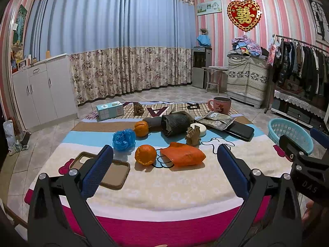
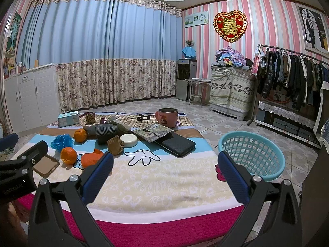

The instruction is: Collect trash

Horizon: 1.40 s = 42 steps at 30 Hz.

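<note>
On the cloth-covered table (image 1: 164, 187) lie an orange crumpled bag (image 1: 183, 154), a blue crumpled plastic wad (image 1: 123, 139), two orange peels (image 1: 145, 154) (image 1: 141, 128), brown crumpled paper (image 1: 193, 135) and a foil packet (image 1: 217, 120). My left gripper (image 1: 164, 158) hangs open above the near edge, nothing between its blue pads. My right gripper (image 2: 165, 164) is open too, over the table's near right part. A turquoise basket (image 2: 251, 154) stands on the floor right of the table.
A tan phone case (image 1: 107, 169), a black wallet (image 2: 175, 143), a white round tin (image 2: 128, 140), a dark rolled sleeve (image 1: 174, 124), a pink mug (image 2: 167, 117) and a tissue box (image 1: 110, 110) share the table. White cabinets stand left, a clothes rack (image 2: 292, 76) right.
</note>
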Each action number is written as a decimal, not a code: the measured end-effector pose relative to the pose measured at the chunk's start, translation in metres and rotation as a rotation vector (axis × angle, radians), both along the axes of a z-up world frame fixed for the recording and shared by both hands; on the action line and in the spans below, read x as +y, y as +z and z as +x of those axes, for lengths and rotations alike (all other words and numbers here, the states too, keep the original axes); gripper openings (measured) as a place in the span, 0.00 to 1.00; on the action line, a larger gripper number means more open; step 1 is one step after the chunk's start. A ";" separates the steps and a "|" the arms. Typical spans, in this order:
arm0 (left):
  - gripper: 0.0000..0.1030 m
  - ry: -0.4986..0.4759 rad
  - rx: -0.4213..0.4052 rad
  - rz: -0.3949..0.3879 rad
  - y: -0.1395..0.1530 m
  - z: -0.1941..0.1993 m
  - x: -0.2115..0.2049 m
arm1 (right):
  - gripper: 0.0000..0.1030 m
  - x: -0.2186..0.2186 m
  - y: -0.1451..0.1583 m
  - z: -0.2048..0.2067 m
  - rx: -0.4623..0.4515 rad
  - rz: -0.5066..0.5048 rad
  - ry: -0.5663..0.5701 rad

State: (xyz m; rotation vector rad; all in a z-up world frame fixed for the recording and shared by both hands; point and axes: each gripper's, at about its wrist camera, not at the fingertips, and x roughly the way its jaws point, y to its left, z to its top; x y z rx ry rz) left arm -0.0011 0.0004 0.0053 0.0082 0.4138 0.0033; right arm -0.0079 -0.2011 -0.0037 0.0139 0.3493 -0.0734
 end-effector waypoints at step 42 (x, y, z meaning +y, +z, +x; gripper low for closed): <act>0.95 0.076 0.179 0.023 -0.042 0.114 0.105 | 0.96 0.054 -0.017 0.098 0.150 -0.062 0.092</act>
